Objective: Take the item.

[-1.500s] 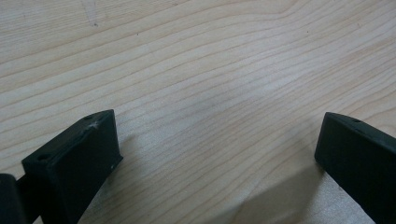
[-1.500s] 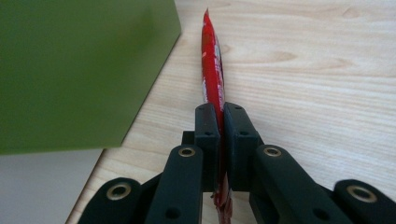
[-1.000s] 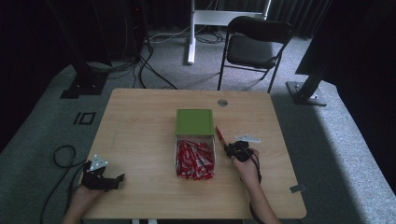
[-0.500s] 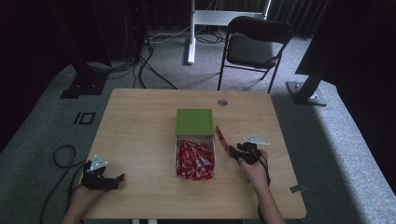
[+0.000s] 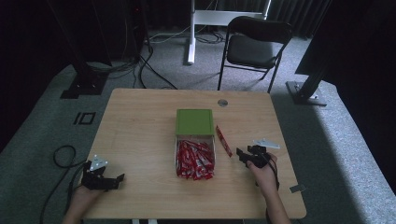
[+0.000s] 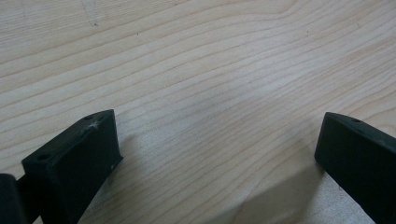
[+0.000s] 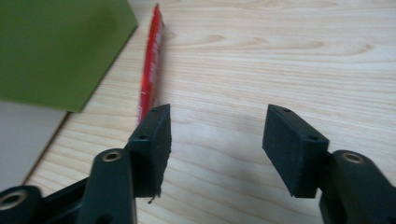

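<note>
Bare table (image 5: 140,135) lies left of the box (image 5: 194,140); a red packet (image 5: 223,140) flanks its right side.

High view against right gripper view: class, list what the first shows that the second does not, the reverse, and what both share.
High view alone: the box's pile of red packets, the left gripper, a chair and both hands. Right gripper view alone: close up, bare wood between the right gripper's parted black jaws, nothing held. Shared: the green lid, the single red packet lying beside it, and the table.
</note>
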A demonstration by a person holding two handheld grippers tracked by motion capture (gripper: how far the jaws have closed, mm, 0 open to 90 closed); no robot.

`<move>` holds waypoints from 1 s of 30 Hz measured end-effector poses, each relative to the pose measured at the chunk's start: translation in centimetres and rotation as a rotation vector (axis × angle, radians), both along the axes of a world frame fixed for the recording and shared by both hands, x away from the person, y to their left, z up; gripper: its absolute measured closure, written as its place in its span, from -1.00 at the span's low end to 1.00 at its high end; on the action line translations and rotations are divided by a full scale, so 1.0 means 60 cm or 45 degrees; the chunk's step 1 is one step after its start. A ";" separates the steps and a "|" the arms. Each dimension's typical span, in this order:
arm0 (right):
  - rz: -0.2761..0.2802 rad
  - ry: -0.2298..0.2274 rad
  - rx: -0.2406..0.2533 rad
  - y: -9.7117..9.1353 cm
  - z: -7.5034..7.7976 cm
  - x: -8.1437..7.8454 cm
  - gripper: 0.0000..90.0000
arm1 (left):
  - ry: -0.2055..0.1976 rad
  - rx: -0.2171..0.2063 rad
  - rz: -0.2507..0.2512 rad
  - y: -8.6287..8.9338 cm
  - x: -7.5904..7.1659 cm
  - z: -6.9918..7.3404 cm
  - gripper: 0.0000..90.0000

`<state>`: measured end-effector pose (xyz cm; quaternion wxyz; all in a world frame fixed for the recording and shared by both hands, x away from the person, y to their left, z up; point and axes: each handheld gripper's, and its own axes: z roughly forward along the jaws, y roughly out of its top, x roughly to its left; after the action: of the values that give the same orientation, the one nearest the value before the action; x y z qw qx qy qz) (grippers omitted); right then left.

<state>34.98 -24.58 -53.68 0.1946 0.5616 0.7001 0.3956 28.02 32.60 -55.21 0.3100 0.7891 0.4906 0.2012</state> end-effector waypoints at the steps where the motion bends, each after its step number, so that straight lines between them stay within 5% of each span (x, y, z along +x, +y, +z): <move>1: -0.007 -0.003 -0.002 -0.003 0.000 -0.001 -0.10 | 0.000 0.000 -0.001 0.000 0.000 0.000 -0.98; 30: -0.179 0.037 -0.015 -0.093 -0.018 -0.039 -0.55 | 0.000 0.002 -0.002 0.000 0.000 0.000 -0.98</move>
<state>32.65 -30.14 -54.74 0.2151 0.6138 0.6641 0.3688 28.02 32.62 -55.21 0.3096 0.7897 0.4899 0.2014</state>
